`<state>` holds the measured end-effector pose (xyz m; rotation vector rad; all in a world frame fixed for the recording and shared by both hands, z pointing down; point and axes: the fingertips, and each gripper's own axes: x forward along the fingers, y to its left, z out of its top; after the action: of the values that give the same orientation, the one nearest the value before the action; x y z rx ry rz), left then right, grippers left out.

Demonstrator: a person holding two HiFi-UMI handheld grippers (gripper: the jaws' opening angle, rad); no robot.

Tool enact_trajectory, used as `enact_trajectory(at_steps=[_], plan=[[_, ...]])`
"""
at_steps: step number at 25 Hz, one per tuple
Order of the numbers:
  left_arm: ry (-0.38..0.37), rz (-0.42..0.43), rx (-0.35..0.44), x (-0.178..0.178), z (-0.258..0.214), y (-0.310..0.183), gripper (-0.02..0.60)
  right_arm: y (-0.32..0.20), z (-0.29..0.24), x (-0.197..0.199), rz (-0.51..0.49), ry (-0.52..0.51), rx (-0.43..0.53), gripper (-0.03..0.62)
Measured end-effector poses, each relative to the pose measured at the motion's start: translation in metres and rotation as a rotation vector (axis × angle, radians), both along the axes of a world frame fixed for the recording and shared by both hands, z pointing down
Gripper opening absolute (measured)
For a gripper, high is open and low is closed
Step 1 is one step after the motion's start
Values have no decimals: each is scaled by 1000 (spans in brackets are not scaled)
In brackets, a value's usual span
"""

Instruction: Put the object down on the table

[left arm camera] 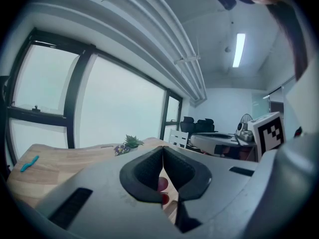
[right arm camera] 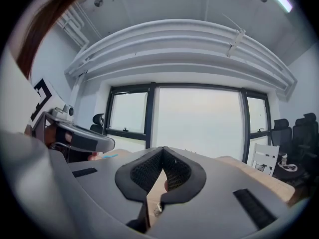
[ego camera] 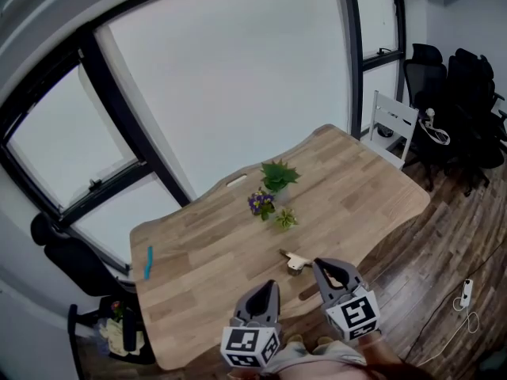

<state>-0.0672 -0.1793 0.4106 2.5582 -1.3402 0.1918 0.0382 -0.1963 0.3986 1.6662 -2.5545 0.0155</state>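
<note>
A small beige object [ego camera: 295, 261] with a dark metal part lies on the wooden table [ego camera: 214, 252], near its front edge. My right gripper [ego camera: 321, 264] is just right of it and close to me, its jaws shut and empty; in the right gripper view the pads [right arm camera: 149, 176] meet at the tip of that gripper [right arm camera: 163, 150]. My left gripper [ego camera: 269, 286] hovers a little nearer me and left of the object, also shut with nothing held. In the left gripper view, this gripper [left arm camera: 162, 149] points across the table.
Three small potted plants [ego camera: 277, 176] stand mid-table. A teal pen [ego camera: 147, 261] lies at the left edge and a white strip [ego camera: 236, 181] at the far edge. A white chair [ego camera: 392, 125] and black office chairs [ego camera: 459, 93] stand to the right, with a cable [ego camera: 466, 295] on the floor.
</note>
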Motion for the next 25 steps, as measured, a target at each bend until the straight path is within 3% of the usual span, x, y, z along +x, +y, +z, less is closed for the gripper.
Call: enact_trajectory(at_steps=[5,25], plan=[[-2,36,19,4,-5,1,3,8,-7,2,18,-123,-19,0],[19,58,27,16,-7,-8,3,4,-3,5,-19,-89,-31,0]])
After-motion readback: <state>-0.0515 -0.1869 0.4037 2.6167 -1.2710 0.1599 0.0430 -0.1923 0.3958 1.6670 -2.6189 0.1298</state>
